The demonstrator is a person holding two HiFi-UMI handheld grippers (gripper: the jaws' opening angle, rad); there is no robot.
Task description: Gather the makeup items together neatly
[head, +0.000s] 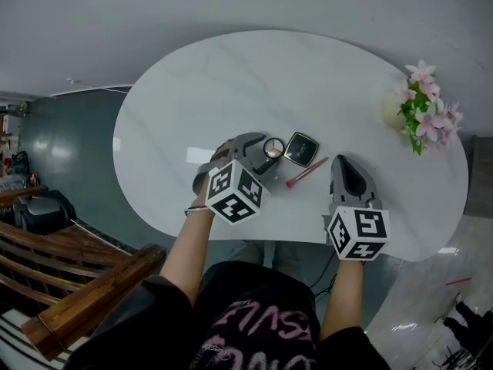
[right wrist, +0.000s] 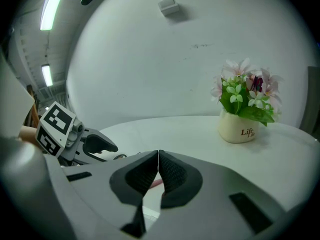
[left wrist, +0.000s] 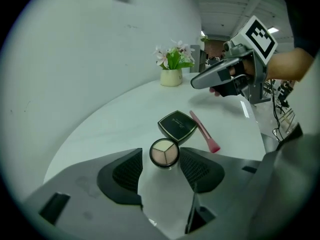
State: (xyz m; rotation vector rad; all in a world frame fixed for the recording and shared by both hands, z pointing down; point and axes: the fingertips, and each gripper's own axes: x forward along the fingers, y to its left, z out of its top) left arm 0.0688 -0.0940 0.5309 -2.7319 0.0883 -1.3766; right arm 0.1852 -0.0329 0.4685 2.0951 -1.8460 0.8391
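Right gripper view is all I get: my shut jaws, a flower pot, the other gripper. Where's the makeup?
Observer: Three items lie in the middle of the table: a round compact, a square compact and a pink brush.
Operator: Is the left gripper holding any?
Observer: No. The left gripper is open; the round compact sits between its jaws, with the pads clear of it.
Operator: Are they gathered?
Observer: The two compacts sit close side by side, and the brush lies slanted just beside the square one.

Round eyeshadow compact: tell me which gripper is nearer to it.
Left. The left gripper straddles the round eyeshadow compact with open jaws; the right gripper, shut, sits beyond the pink brush.
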